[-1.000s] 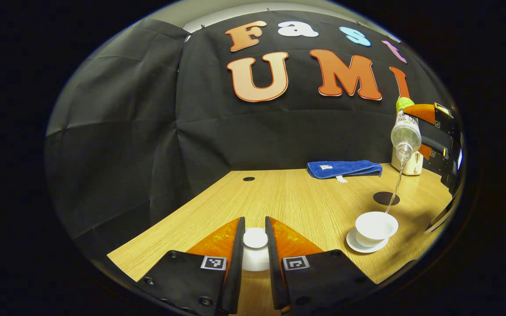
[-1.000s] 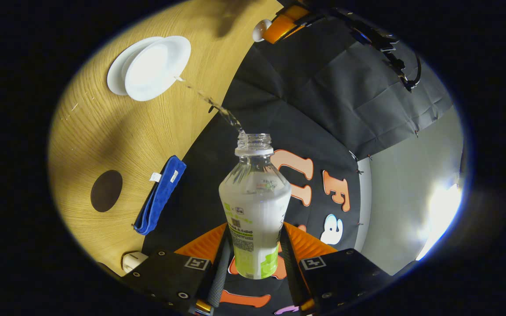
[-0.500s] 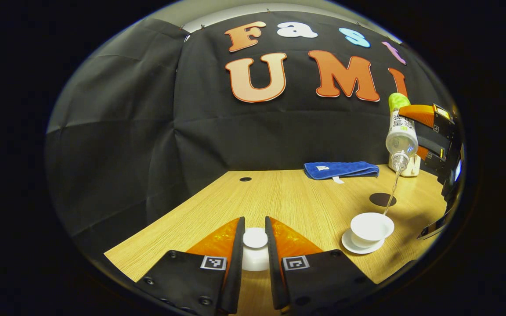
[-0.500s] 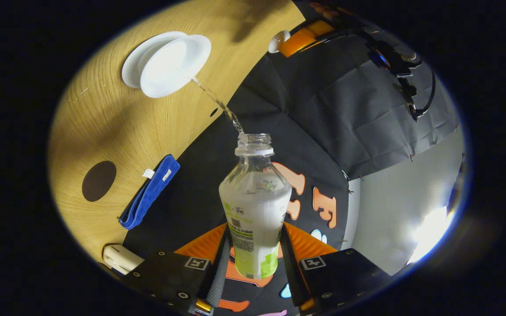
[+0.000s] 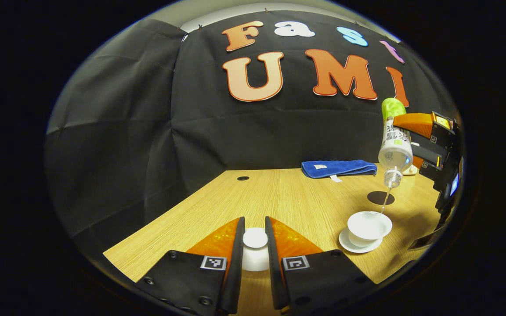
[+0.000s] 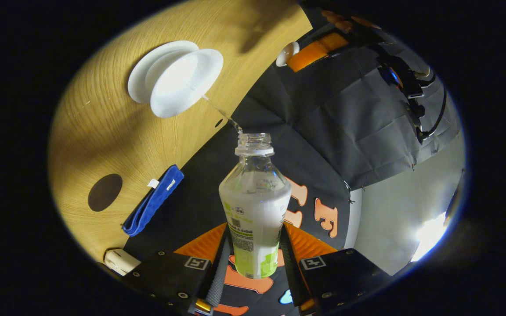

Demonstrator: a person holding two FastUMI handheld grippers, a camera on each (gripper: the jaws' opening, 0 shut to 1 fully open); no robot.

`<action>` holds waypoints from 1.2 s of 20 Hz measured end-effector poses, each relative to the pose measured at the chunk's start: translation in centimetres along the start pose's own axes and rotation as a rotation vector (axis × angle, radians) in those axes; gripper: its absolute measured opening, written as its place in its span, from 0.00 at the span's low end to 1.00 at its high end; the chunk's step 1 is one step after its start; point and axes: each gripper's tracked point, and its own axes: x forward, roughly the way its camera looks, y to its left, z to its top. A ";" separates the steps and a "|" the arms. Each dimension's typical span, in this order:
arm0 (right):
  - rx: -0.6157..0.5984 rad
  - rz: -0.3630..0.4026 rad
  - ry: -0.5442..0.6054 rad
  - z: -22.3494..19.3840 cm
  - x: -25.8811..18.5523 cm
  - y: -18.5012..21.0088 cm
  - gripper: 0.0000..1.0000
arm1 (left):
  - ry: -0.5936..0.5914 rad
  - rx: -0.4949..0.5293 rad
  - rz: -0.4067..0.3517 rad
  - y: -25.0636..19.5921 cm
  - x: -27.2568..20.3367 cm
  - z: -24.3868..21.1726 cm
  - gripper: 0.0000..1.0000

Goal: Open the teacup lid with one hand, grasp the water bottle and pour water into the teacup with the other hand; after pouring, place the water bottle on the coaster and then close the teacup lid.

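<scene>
In the left gripper view my left gripper (image 5: 254, 239) is shut on the white teacup lid (image 5: 254, 238), held low over the wooden table (image 5: 288, 197). To the right the white teacup (image 5: 369, 224) stands uncovered on its saucer (image 5: 353, 246). Above it my right gripper (image 5: 420, 131) tips the clear water bottle (image 5: 394, 145) mouth down, and a thin stream falls into the cup. In the right gripper view my right gripper (image 6: 253, 259) is shut on the water bottle (image 6: 254, 206), with the teacup (image 6: 187, 81) beyond its mouth. The dark round coaster (image 5: 380, 198) lies behind the cup and is bare.
A folded blue towel (image 5: 338, 168) lies at the back of the table near the wall. A small white object (image 6: 121, 260) sits beyond the coaster. A small dark hole (image 5: 243, 178) marks the tabletop at the back left.
The bottle has come lower and closer to the teacup, and the stream has become shorter and thinner. The left gripper with the lid has barely moved.
</scene>
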 end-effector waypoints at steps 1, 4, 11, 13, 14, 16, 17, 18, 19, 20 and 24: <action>0.007 0.008 -0.003 0.3 0.0 0.3 0.61 | -0.003 0.001 -0.002 -0.2 0.0 0.1 0.30; 0.052 0.039 -0.012 1.1 0.0 1.6 0.60 | -0.007 0.004 -0.011 -0.5 -0.2 0.2 0.33; 0.353 0.189 0.020 2.2 -1.0 6.0 0.61 | -0.027 -0.017 -0.018 -1.3 -0.1 1.2 0.33; 0.465 0.217 0.042 1.8 -1.1 6.5 0.61 | -0.030 -0.020 -0.022 -1.6 -0.1 1.4 0.32; 0.537 0.239 0.060 1.5 -1.1 7.2 0.61 | -0.031 -0.022 -0.025 -1.8 -0.2 1.5 0.32; 0.664 0.261 0.100 0.6 -1.0 7.6 0.61 | -0.041 -0.028 -0.032 -2.2 -0.2 1.9 0.32; 0.713 0.252 0.122 0.3 -0.9 7.3 0.63 | -0.048 -0.030 -0.035 -2.5 -0.2 2.3 0.32; 0.759 0.235 0.146 -0.4 -0.5 6.9 0.61 | -0.054 -0.032 -0.041 -2.8 -0.4 2.6 0.32; 0.806 0.219 0.163 -1.2 -0.3 6.4 0.61 | -0.062 -0.033 -0.043 -3.1 -0.3 2.9 0.32; 0.857 0.206 0.181 -2.4 -0.2 6.0 0.61 | -0.068 -0.032 -0.049 -3.4 -0.3 3.1 0.32; 1.088 0.150 0.263 -6.5 -0.2 5.1 0.61 | -0.101 -0.036 -0.066 -4.8 -0.6 4.6 0.32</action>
